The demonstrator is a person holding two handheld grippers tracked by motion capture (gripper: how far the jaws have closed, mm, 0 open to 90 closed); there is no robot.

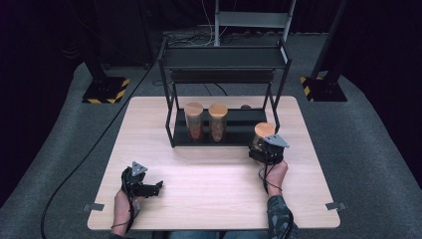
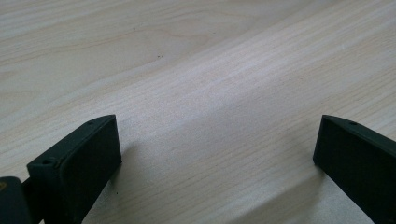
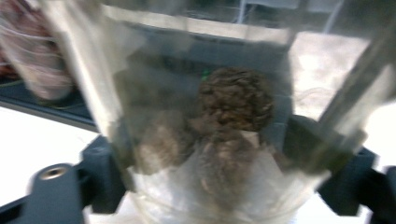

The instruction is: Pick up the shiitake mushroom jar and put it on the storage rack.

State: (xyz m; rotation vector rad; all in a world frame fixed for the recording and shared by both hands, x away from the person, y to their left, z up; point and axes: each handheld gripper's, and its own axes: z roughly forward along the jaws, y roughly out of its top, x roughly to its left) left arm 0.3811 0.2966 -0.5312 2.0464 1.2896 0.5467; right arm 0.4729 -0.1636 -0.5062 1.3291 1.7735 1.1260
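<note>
You see three jars: two [image 1: 194,121] [image 1: 218,122] stand side by side on the low shelf of the rack [image 1: 225,59], left of its middle, and one [image 1: 263,133] stands at the rack's near right corner. Each jar carries one round wooden lid, so you count three lids. In the right gripper view that third jar [image 3: 219,135] holds brown lumps; their number cannot be told through the blur. You have one rack, with two shelves, on one table [image 1: 209,184]. Two grippers are in your hands: one near left [image 1: 144,186], one right [image 1: 266,149]. Two striped bases [image 1: 105,90] [image 1: 323,88] sit on the floor, far left and far right.
</note>
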